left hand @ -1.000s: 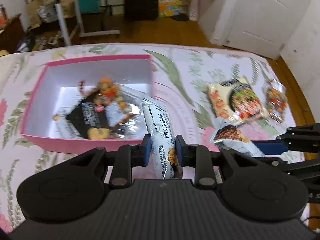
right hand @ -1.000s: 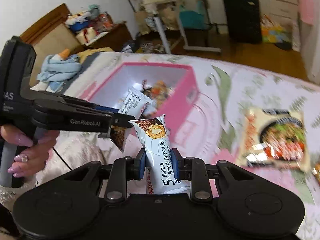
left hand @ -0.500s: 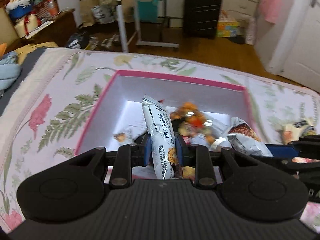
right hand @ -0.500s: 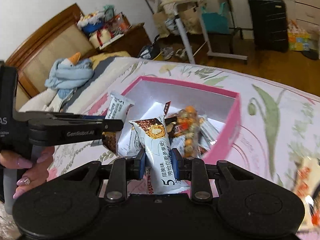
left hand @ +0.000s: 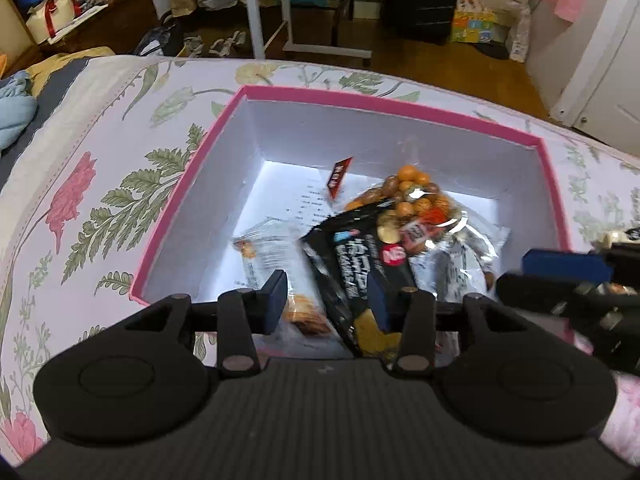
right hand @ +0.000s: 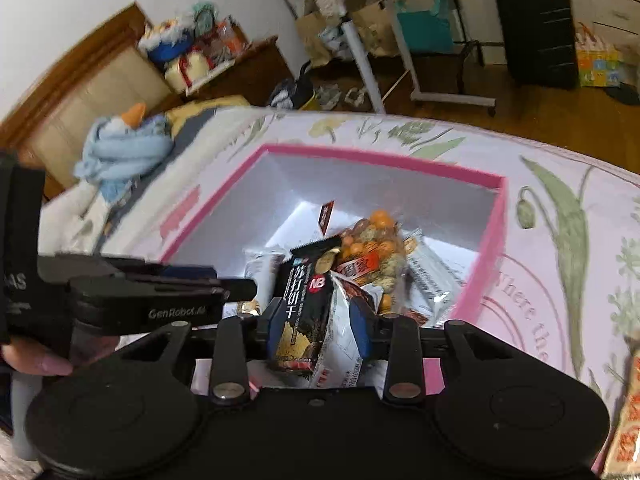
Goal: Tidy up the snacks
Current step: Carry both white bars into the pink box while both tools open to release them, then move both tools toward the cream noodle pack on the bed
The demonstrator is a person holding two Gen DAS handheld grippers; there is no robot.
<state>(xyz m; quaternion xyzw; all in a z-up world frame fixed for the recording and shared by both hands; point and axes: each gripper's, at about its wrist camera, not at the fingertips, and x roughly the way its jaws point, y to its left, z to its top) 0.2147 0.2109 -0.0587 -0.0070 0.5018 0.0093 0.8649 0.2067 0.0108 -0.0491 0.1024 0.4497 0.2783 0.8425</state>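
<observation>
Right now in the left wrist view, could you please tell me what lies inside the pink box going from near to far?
Black cracker packet → clear bag of orange and brown nuts → small red-and-black sachet → far wall of the pink box.

floral bedspread (left hand: 120, 152), black suitcase (right hand: 536, 28), blue plush toy (right hand: 124, 152), white door (left hand: 600, 52)

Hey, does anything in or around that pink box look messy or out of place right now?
Inside the pink box the packets lie in a loose heap, the black cracker pack slanted over the peanut bag. One noodle packet lies outside on the bedspread.
</observation>
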